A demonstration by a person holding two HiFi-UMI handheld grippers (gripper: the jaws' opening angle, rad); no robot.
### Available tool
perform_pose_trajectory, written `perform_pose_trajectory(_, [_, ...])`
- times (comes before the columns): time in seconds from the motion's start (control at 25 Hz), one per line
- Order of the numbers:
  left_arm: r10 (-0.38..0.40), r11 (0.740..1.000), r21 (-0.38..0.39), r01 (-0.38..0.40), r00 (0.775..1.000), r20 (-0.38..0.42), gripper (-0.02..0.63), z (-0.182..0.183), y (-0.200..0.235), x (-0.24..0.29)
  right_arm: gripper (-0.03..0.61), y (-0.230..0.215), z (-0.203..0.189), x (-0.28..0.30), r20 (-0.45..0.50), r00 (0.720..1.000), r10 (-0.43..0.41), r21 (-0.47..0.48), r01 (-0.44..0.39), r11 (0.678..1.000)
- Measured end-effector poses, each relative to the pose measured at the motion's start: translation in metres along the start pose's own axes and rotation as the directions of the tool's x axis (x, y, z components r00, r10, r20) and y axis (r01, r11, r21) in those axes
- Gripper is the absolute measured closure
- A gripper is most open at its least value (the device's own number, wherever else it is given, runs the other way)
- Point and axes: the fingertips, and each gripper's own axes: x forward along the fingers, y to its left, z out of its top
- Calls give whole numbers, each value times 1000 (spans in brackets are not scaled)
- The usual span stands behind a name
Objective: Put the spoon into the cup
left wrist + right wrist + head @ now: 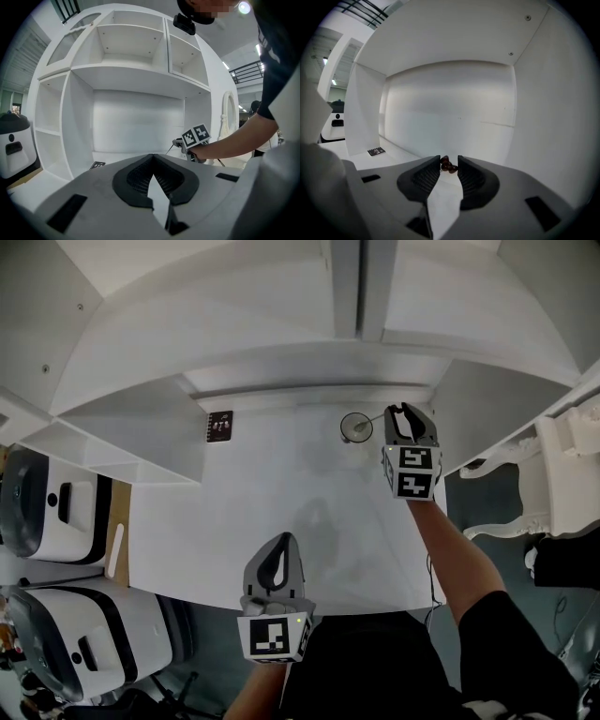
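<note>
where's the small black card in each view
Head view: black card in the upper part, left of centre.
Left gripper view: low left.
Right gripper view: low left, nearer the edge.
Shared landmark: the white desktop it lies on.

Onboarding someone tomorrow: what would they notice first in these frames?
Right gripper beside the cup at the back of the white table, a small dark reddish thing between its jaw tips. Then the big white shelf unit around the table, and the left gripper, shut, near the front edge.
</note>
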Motion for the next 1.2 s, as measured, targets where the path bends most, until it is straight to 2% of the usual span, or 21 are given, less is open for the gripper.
perform_pose_trajectory(0.2, [23,1000,-3,-23,1000,-4,606,-2,6,-3,408,6,-20,6,-39,999,7,19,-6,1000])
perform_pose_trajectory(0.52, [39,999,-4,-39,999,-15,606,-8,5,-5,408,28,-31,1,-46,995,90,-5,-90,996])
perform_pose_trajectory(0.72, [54,998,-16,-54,999,-10,606,-7,7,-7,406,32,-41,-1,-63,992,110,-16,-111,994])
perform_pose_trajectory(0.92, [39,999,-18,-40,999,-16,606,-9,1,-6,403,39,-46,-5,-74,987,142,-2,-143,990])
perform_pose_trajectory(1.2, [17,1000,8,-17,999,-29,606,-9,-6,-5,388,49,-51,-9,-103,980,171,-47,-176,983])
